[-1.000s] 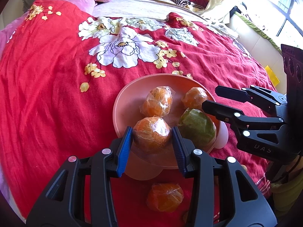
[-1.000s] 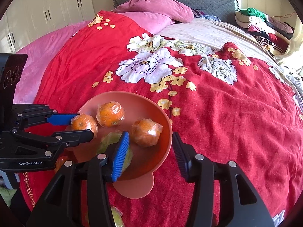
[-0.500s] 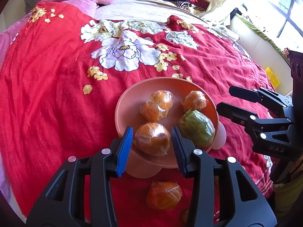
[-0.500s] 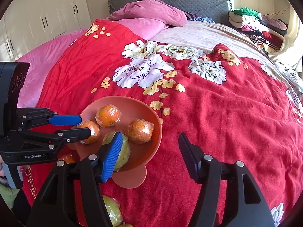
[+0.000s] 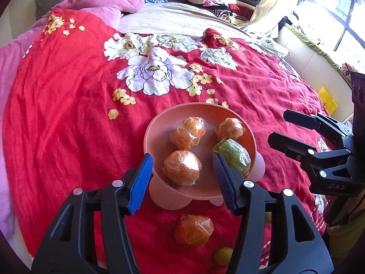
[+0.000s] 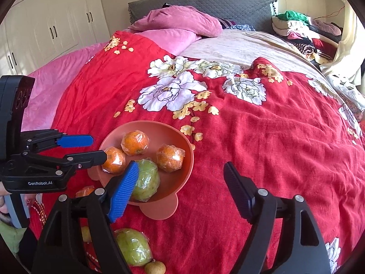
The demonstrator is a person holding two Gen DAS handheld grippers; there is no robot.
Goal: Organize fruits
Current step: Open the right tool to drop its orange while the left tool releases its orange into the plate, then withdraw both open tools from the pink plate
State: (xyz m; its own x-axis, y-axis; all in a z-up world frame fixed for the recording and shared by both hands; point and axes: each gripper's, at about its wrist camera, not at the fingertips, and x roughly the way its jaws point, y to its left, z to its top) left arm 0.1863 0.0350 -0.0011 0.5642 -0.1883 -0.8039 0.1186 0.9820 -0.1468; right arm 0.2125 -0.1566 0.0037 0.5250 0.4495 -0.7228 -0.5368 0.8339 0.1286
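Note:
A pink bowl point(image 5: 159, 118) point(image 6: 187, 159) sits on the red flowered bedspread and holds three plastic-wrapped oranges and a wrapped green fruit point(image 5: 232, 154) point(image 6: 146, 180). My left gripper point(image 5: 181, 158) point(image 6: 98, 148) hangs over the bowl's near side. Its jaws are opening around the nearest orange point(image 5: 182, 167) point(image 6: 114, 159), with a gap on both sides. My right gripper point(image 6: 181, 166) point(image 5: 277, 125) stands by the bowl's right rim, its jaws opening wide with nothing held. Outside the bowl lie a loose orange point(image 5: 194, 230), a green fruit point(image 6: 133, 246) and a small yellow-brown fruit point(image 6: 155, 267).
The bedspread point(image 6: 262, 148) stretches far behind and to the right of the bowl. Pink pillows point(image 6: 182, 22) and a grey headboard lie at the back, and piled clothes point(image 6: 303, 29) sit at the back right. White wardrobes point(image 6: 52, 22) stand on the left.
The left jaws spread off the near orange, which stays in the bowl. The right jaws widened a lot and that gripper drew back a little from the bowl.

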